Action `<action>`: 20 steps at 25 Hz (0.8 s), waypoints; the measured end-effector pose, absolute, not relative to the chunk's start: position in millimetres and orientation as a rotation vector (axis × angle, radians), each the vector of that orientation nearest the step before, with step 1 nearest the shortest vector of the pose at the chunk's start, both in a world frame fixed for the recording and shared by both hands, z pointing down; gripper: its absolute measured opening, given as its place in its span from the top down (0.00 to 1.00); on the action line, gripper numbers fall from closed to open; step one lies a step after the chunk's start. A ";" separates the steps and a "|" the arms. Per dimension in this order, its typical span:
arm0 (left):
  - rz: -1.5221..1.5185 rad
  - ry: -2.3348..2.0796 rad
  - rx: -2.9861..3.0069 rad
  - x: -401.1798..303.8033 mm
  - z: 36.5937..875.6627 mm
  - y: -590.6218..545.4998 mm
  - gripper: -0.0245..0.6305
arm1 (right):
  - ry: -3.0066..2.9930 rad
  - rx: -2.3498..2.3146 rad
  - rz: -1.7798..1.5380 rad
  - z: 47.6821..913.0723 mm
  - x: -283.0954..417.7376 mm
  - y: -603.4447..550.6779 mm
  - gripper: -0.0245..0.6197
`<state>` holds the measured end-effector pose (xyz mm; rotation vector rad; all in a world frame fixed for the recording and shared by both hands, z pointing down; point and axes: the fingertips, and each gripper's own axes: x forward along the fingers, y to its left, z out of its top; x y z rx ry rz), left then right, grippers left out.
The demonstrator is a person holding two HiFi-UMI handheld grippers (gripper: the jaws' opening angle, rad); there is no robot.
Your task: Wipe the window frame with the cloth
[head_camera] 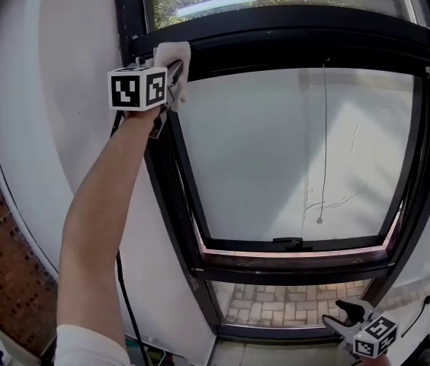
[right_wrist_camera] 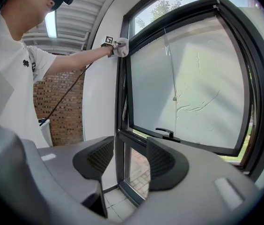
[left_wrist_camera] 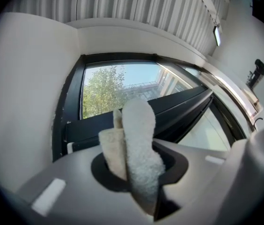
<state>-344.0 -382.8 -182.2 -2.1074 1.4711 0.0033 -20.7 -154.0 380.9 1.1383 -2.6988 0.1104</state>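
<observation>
Cloth [left_wrist_camera: 139, 144] sits clamped between the jaws of our left gripper [left_wrist_camera: 134, 168], its folded white pile poking out; our right gripper [right_wrist_camera: 129, 161] hangs low at 5 o'clock, jaws apart, holding nothing; the cloth lies against the black window frame [head_camera: 171, 166] at its 11 o'clock corner; trees [left_wrist_camera: 99, 90] stand beyond.

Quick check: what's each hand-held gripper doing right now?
Left hand-held gripper: shut on the cloth, at the window frame's upper left corner.
Right hand-held gripper: open, empty, held low.
</observation>
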 end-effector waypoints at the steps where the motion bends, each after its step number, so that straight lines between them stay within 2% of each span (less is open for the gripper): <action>1: 0.002 1.484 -2.099 -353.8 -181.7 -383.0 0.80 | -2.696 1.139 0.116 382.0 -24.0 -153.6 0.62; 8: -0.068 1.587 -2.014 -409.2 -168.3 -392.5 0.80 | -2.688 1.130 0.113 383.0 -44.1 -157.8 0.62; 20: -0.091 1.653 -2.019 -438.7 -102.1 -404.6 0.80 | -2.696 1.075 0.106 384.0 -76.0 -164.0 0.62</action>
